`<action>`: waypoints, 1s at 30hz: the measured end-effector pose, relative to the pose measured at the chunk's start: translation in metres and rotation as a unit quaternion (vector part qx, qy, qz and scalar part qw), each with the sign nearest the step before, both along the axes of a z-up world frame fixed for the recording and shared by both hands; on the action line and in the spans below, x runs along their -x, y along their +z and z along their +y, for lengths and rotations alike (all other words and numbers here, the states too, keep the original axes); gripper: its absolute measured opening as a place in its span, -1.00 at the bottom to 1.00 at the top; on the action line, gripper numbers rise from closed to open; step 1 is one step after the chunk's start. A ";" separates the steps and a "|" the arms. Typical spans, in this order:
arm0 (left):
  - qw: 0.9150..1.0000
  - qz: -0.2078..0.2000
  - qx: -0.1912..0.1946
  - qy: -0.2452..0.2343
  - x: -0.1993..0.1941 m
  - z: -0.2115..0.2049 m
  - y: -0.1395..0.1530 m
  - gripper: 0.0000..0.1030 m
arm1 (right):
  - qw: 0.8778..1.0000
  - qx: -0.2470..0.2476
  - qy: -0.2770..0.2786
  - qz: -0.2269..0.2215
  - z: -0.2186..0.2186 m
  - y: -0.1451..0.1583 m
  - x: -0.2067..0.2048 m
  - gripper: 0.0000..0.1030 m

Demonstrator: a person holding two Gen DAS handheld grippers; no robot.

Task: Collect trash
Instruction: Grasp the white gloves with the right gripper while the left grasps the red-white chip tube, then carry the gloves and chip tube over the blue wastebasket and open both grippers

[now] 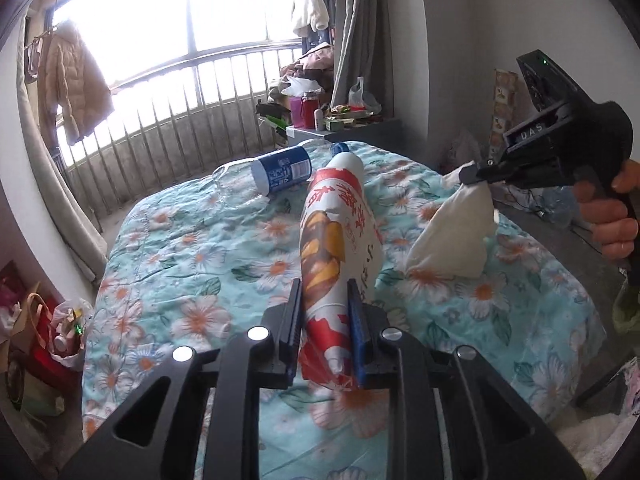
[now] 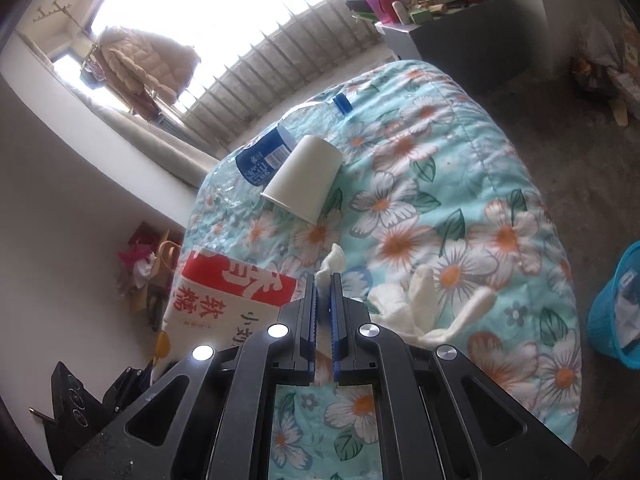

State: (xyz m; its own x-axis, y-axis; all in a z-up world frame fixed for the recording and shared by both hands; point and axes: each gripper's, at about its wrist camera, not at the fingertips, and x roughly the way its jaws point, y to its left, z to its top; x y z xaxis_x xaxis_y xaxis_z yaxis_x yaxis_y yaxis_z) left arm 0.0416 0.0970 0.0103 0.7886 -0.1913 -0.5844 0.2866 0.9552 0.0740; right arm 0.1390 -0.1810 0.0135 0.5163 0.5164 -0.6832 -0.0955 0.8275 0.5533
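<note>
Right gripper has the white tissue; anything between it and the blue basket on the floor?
Nothing visible: from the right gripper, shut on the crumpled white tissue, to the blue plastic basket lies only the floral quilt's edge.

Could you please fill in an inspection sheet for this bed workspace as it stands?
Surface: floral quilt on the bed.
Job's things: snack wrapper and white tissue, both gripped; plastic bottle and paper cup lying on the quilt.
Clutter: more tissue on the quilt.
Grippers: left tongs shut on the wrapper; right tongs shut on the tissue.
Cables: nothing seen.
Surroundings: blue basket beside the bed, jacket by the window.
</note>
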 end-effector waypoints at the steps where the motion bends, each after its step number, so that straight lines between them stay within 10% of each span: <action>1: 1.000 0.007 0.023 -0.002 -0.004 0.001 0.000 -0.55 | 1.000 -0.003 -0.002 0.001 -0.001 -0.001 0.001 -0.92; 5: 0.994 0.040 0.104 -0.006 -0.014 0.005 -0.005 -0.43 | 1.000 -0.015 -0.005 0.004 -0.005 -0.002 0.004 -0.85; 18: 0.979 0.071 0.190 0.009 -0.027 0.019 -0.016 -0.32 | 0.999 -0.029 -0.003 0.039 -0.004 -0.025 0.009 -0.24; 24: 0.980 0.069 0.183 0.020 -0.030 0.019 -0.018 -0.30 | 0.999 -0.015 0.007 0.049 0.009 -0.033 0.004 -0.24; 30: 0.984 0.062 0.162 0.031 -0.028 0.018 -0.018 -0.40 | 0.999 -0.007 0.016 0.048 0.018 -0.031 0.007 -0.75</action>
